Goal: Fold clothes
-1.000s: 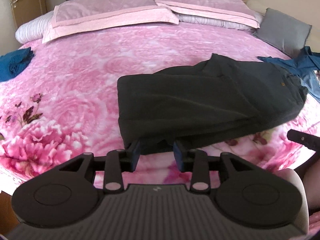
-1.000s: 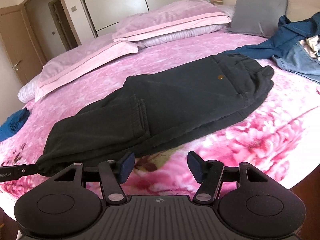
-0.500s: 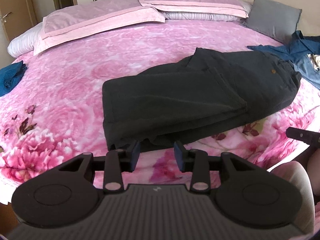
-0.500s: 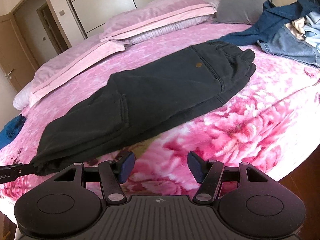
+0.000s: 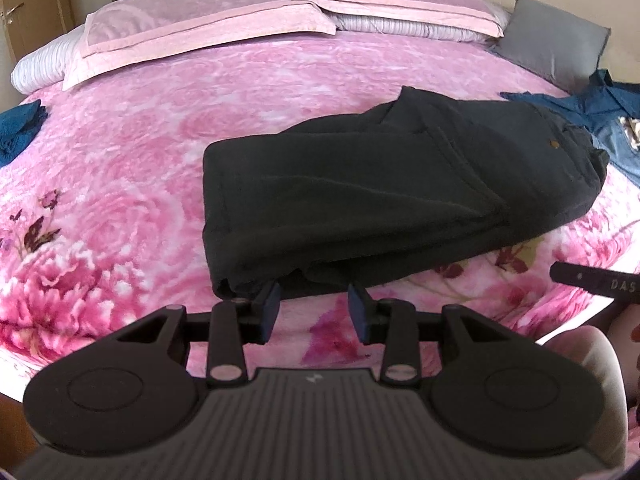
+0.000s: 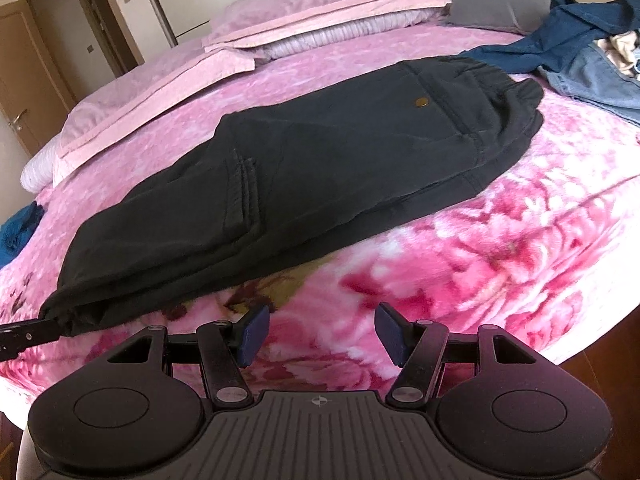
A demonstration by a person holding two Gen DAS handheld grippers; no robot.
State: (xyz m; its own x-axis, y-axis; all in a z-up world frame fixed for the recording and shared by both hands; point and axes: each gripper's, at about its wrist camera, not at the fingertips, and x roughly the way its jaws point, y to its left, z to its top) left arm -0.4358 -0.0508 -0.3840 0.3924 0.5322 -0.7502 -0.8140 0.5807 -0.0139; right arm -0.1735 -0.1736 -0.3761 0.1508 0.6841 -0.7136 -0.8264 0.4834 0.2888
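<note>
Lying across the middle of both frames, a pair of black trousers [image 5: 384,184] rests flat on a pink floral bedspread [image 5: 120,168]. In the left wrist view their long axis runs from the lower centre toward the upper right, the doubled-over leg end nearest the camera and the waistband, marked by a small brass button [image 5: 554,144], at the far right. In the right wrist view the same trousers [image 6: 320,168] stretch from the lower left to the upper right, waistband at the upper right.

The left gripper [image 5: 314,306] sits at the bottom centre, jaws parted by a moderate gap and holding nothing, its tips just beside the near leg end; I cannot tell if they touch it. The right gripper [image 6: 320,330] is spread wider, empty, over bare bedspread near the trousers' long edge.

Pink pillows [image 5: 208,20] fill the top of the frame, a grey cushion [image 5: 556,44] the upper right, blue denim clothes [image 6: 584,48] the right edge, and a blue garment [image 5: 18,128] the left edge.
</note>
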